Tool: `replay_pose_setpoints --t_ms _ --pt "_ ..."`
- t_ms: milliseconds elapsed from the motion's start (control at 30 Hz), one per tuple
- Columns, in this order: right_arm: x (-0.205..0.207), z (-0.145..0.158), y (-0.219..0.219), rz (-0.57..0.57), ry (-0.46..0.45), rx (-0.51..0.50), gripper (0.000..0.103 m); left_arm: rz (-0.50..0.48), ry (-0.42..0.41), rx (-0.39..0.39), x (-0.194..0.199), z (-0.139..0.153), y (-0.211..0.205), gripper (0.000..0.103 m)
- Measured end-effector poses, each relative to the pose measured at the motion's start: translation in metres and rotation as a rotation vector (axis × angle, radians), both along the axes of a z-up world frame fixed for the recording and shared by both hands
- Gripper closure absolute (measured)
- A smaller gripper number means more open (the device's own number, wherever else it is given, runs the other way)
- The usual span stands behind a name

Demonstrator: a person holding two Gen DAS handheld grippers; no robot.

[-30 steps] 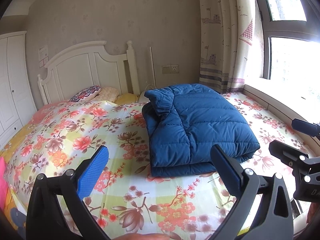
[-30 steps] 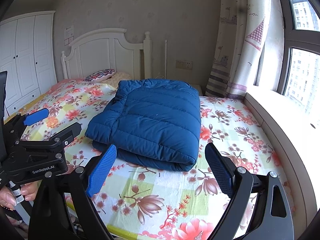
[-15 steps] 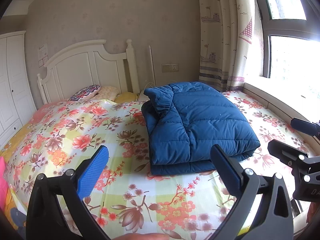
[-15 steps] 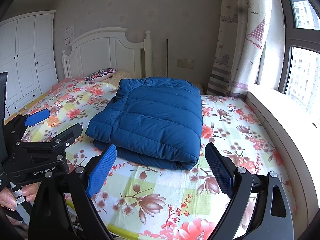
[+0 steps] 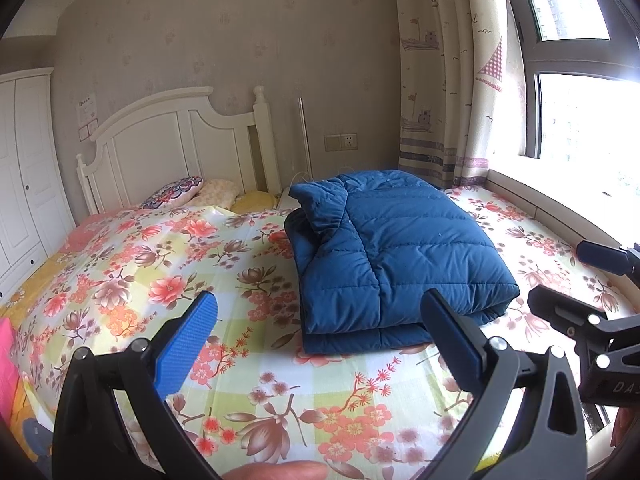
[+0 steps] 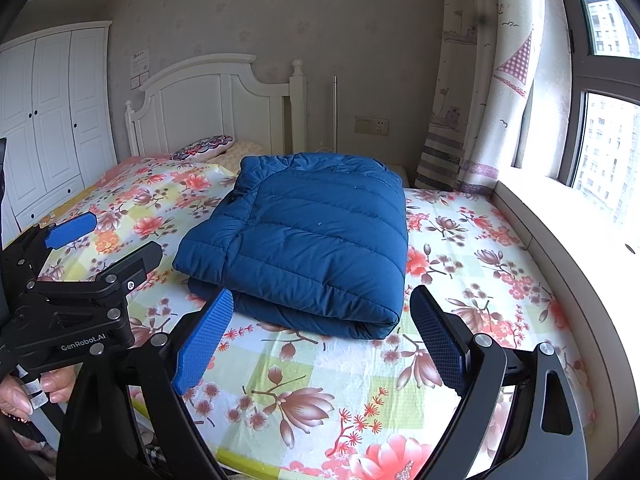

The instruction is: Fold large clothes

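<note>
A bedroom with pale patterned wallpaper holds a bed [image 6: 460,240] covered in a floral sheet of pink, orange and green.

Nearest, the right gripper [image 6: 320,336] hangs above the foot of the bed with its jaws spread wide and nothing between them. The left gripper [image 5: 320,340] does the same, its jaws wide apart and empty; in the right wrist view it shows at 9 o'clock, with a hand [image 6: 24,394] under it.

Beyond the jaws, toward 12 o'clock, a blue puffer jacket [image 6: 304,236] lies folded on the sheet in a thick, roughly rectangular bundle. Its long axis runs from the foot of the bed toward the headboard, the rounded fold edge facing the grippers and the collar end pointing away, bunched at about 11 o'clock. The quilted stitching runs across it. No gripper touches it.

Farther on, small pillows [image 5: 176,196] rest at 10 o'clock against a white headboard [image 6: 208,100]. A white wardrobe [image 6: 48,112] stands at 9 o'clock, and a printed curtain [image 6: 488,80] and a window [image 6: 600,128] are at 2 o'clock.
</note>
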State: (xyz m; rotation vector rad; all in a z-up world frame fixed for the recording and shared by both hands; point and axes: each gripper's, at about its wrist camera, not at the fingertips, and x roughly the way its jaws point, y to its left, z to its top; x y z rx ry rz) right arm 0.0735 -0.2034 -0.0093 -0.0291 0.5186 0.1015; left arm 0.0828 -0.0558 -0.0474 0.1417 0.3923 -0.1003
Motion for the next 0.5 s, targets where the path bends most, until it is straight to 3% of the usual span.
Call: replay_pose_setpoints --t_ms 267,367,500 --pt "0.008 -0.012 -0.001 0.012 0.026 0.004 0.016 -0.037 -0.03 0.012 0.004 -0.003 0.002 0.002" --pt "0.02 -0.018 -0.012 0.0 0.044 0.013 0.008 -0.072 0.053 0.03 0.033 -0.009 0.015 0.002" --pt "0.052 -0.011 -0.069 -0.114 0.062 -0.022 0.005 0.033 0.165 0.0 0.109 -0.015 0.082 0.002"
